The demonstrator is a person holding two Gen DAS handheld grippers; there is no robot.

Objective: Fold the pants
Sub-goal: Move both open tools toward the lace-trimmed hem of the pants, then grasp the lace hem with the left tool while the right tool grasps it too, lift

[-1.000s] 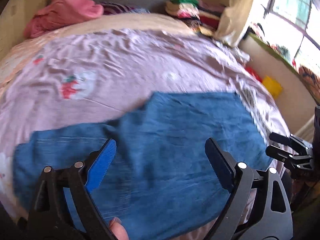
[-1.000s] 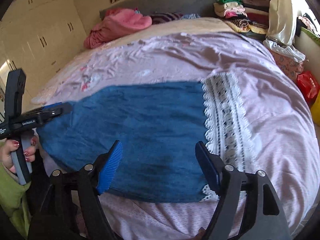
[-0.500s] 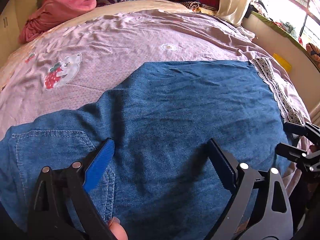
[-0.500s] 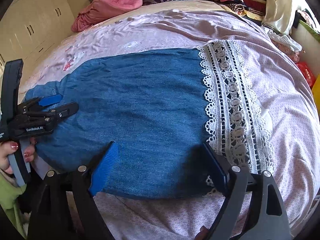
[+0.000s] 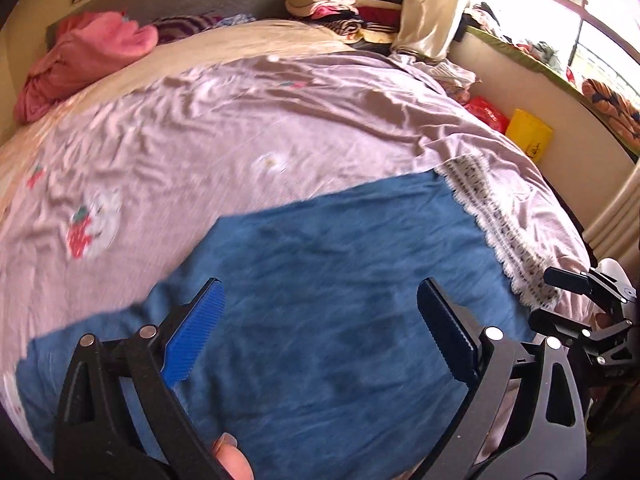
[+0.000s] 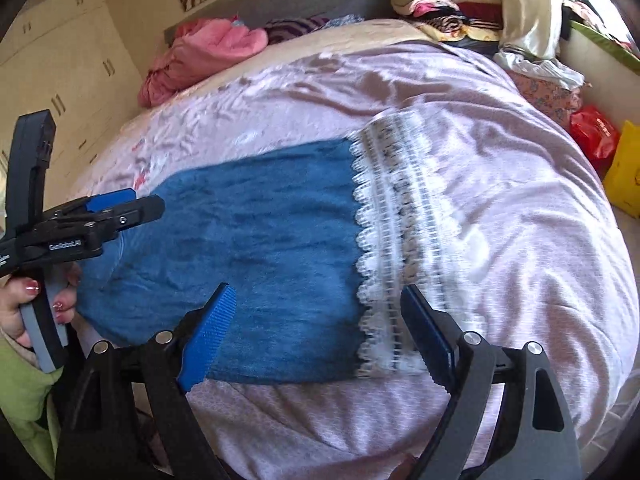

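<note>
The blue denim pants (image 5: 320, 300) lie flat across the near part of the bed, on a wrinkled pink sheet (image 5: 240, 120) printed with a strawberry picture, and their white lace hem (image 6: 392, 240) runs across the cloth at the right end. The left gripper (image 5: 320, 332) hangs above the denim with its jaws spread wide and nothing between them; both blue-padded fingers (image 5: 196, 332) are clear of the cloth, and a fingertip of the person's left hand (image 5: 232, 460) shows at the bottom edge of the left wrist view. The right gripper (image 6: 316, 332) hovers over the near edge of the pants where denim meets lace, likewise gaping and holding nothing. In the right wrist view the left tool appears at the left edge, over the waist end of the pants, gripped by a hand with red-painted nails; in the left wrist view the right tool's black fingers (image 5: 576, 304) show at the right edge, just beside the lace. A crumpled pink garment (image 6: 200, 56) sits at the head of the bed, a stack of folded clothes (image 6: 440, 4) stands at the far right corner, and a yellow bag (image 5: 528, 134) rests on the floor beside the bed
</note>
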